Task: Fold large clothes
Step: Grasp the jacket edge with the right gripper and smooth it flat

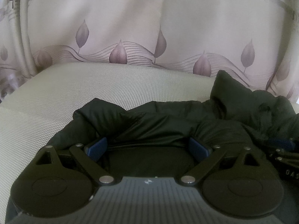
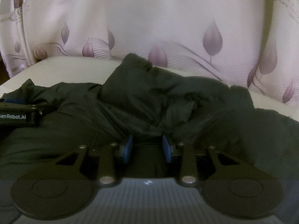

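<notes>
Resting on the black jacket (image 1: 168, 123), the left gripper (image 1: 148, 146) had its jaws spread wide over a dark fold; the right gripper (image 2: 147, 145) stood half open — fabric bunched between its pads, grip uncertain. Bare woven cushion (image 1: 93, 93) lay ahead and left of the left gripper, ending at the leaf-print curtain (image 1: 130, 28).

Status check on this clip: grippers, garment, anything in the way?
Left gripper open wide, fabric edge between fingers. Right gripper part open, at a fold. Black jacket rumpled on beige surface, not folded. Nothing blocking; curtain behind.
</notes>
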The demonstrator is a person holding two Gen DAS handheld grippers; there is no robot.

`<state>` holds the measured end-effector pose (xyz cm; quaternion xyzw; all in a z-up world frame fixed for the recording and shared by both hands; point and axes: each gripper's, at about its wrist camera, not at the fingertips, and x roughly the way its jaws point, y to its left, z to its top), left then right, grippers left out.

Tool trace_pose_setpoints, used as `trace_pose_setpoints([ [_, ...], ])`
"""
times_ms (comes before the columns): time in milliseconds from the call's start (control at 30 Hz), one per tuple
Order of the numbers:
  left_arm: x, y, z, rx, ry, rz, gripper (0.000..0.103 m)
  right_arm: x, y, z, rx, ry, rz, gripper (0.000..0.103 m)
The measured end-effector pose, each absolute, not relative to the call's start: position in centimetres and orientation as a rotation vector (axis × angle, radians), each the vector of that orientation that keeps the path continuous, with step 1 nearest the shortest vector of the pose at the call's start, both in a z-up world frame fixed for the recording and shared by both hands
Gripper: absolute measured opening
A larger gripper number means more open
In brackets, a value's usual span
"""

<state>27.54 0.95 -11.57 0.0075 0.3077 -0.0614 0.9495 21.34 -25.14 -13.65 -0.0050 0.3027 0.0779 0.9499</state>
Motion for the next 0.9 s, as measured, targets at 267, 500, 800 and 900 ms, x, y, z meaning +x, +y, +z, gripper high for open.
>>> trace_pose_setpoints([
  [267,27.5,1.2,-11.6,0.010,0.626,-0.126,0.094,19.3,-34.7,-9.0,0.237,0.589,0.158,0.037],
  [500,27.4,1.1,-11.7,0.016,0.627,-0.121,0.095,21.8,-44.1,-12.8,0.243,0.771,-0.089,0.035],
  [800,27.3,1.0,-11.7,0.025,0.626,-0.113,0.095,21.5,-43.7,-14.4,0.225,0.689,-0.099,0.034],
  [900,27.4,1.1,-11.6,0.024,0.629,-0.113,0.096,20.1,-44.8,-12.7,0.327,0.694,-0.122,0.037],
])
